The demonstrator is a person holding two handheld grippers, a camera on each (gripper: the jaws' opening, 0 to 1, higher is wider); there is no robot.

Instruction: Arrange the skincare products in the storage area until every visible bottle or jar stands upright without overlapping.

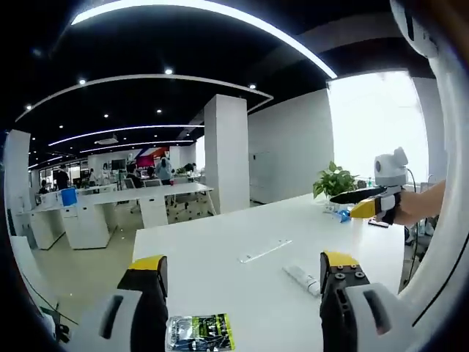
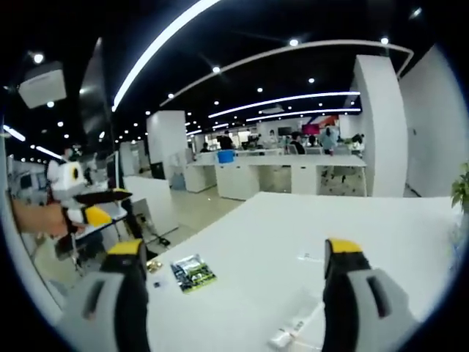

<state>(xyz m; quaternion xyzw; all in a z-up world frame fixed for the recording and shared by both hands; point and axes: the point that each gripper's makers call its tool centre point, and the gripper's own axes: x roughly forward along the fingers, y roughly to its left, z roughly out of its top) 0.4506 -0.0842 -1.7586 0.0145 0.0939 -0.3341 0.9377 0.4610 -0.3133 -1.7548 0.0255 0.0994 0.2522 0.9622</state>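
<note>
In the left gripper view, a green-and-black printed packet (image 1: 199, 332) is seen lying flat on the white tabletop (image 1: 220, 249), just beyond and between the jaws of the left gripper (image 1: 242, 271), which are spread wide with nothing held. Further right, a white tube (image 1: 302, 279) is found on its side, close to the right-hand jaw, its long axis slanting away to the upper left. The right gripper (image 1: 364, 203) is held well beyond, near a potted plant (image 1: 335, 180).

In the right gripper view, the left gripper (image 2: 91, 205) is seen at the far left. The right gripper (image 2: 234, 264) is likewise spread and empty, with the packet (image 2: 192, 272) near its left jaw and the tube (image 2: 293, 331) low between the jaws. The tube is judged nearer the left gripper and must be stood upright.
</note>
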